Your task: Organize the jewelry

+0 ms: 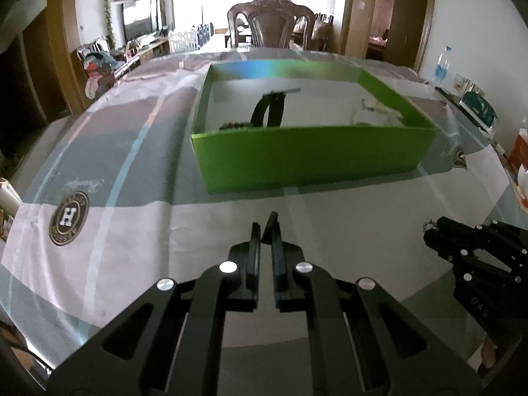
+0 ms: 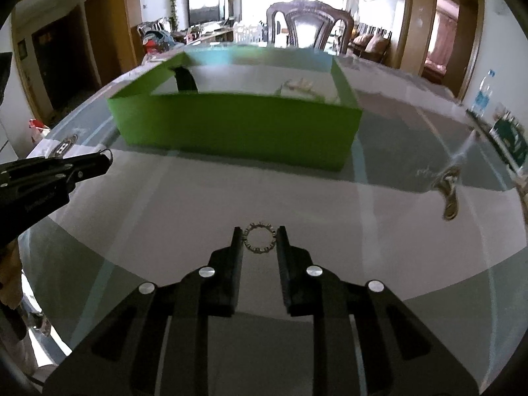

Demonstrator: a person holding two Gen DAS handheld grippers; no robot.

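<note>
A small toothed metal ring sits between the fingertips of my right gripper, just above the glass table; both pads touch its sides. My left gripper is shut on a small dark hoop, which also shows as a thin loop at its tip. The green box stands open ahead of both grippers. It holds a black strap-like piece, dark beads and a pale piece. A gold chain piece lies on the table to the right.
The table has a glass top over a grey and white cloth with a round logo. A water bottle and a green-white pack stand along the right edge. A wooden chair is behind the box.
</note>
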